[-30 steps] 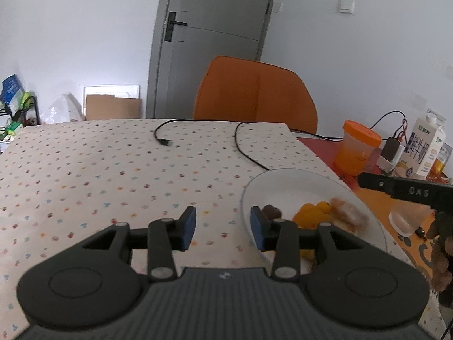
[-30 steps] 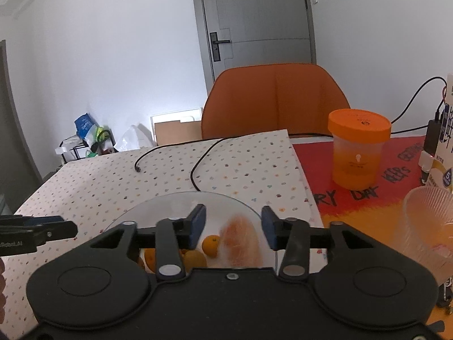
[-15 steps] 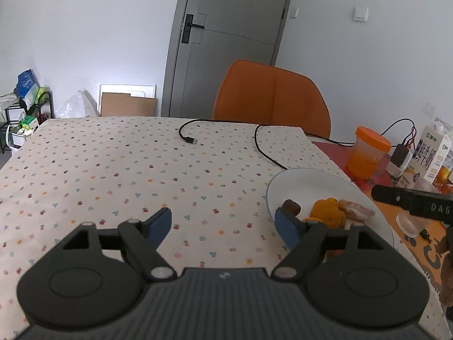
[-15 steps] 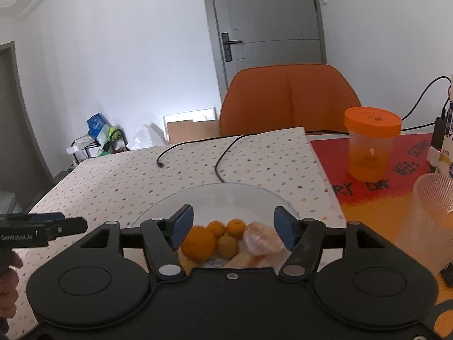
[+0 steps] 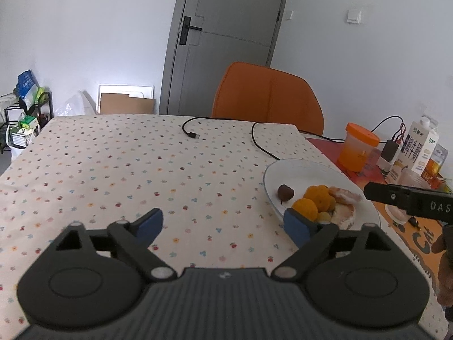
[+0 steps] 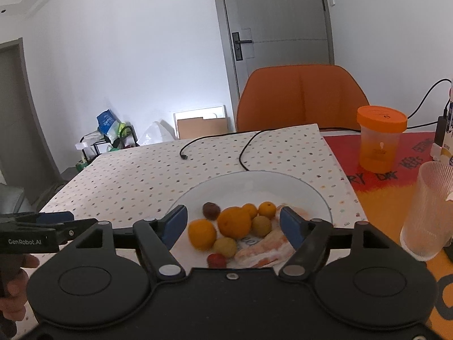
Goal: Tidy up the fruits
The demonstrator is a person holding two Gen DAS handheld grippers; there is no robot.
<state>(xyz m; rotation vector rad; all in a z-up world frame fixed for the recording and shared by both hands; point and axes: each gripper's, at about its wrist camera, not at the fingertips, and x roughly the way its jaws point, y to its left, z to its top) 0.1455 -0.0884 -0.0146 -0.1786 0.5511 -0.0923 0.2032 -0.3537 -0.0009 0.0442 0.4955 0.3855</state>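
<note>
Left wrist view: hovering over the dotted counter point(image 5: 119, 170), left gripper point(image 5: 223, 222) with fingers point(image 5: 148, 222) spread wide and gripping nothing. Sitting to the right, a white plate point(image 5: 300, 170) carrying the fruits point(image 5: 314, 202): oranges clustered on its near right part, a dark brown fruit point(image 5: 285, 192) lying apart to their left, pale peeled pieces point(image 5: 344, 198) touching the oranges on the right. Overlapping the plate's near rim in the picture, the right blue fingertip; contact not possible to tell. Reaching in from the far right edge, the right gripper point(image 5: 407, 201) as a black bar. Trailing across the far counter, a black cable point(image 5: 254, 138). Standing beyond the plate, an orange-lidded jar point(image 5: 358, 147) and a milk carton point(image 5: 420, 147); behind the counter, an orange chair point(image 5: 269, 96).

Right wrist view: hanging just above the plate's point(image 6: 254, 184) near edge, right gripper point(image 6: 233, 225) with fingers point(image 6: 177, 223) held wide apart, empty, framing the fruits point(image 6: 235, 223). Showing between them: oranges, yellow-green small fruits, two dark red ones, peeled pieces at near right. Standing to the right, a ribbed clear glass point(image 6: 427, 209) and the jar point(image 6: 380, 138). Entering at the left edge, the left gripper point(image 6: 51, 226).
</note>
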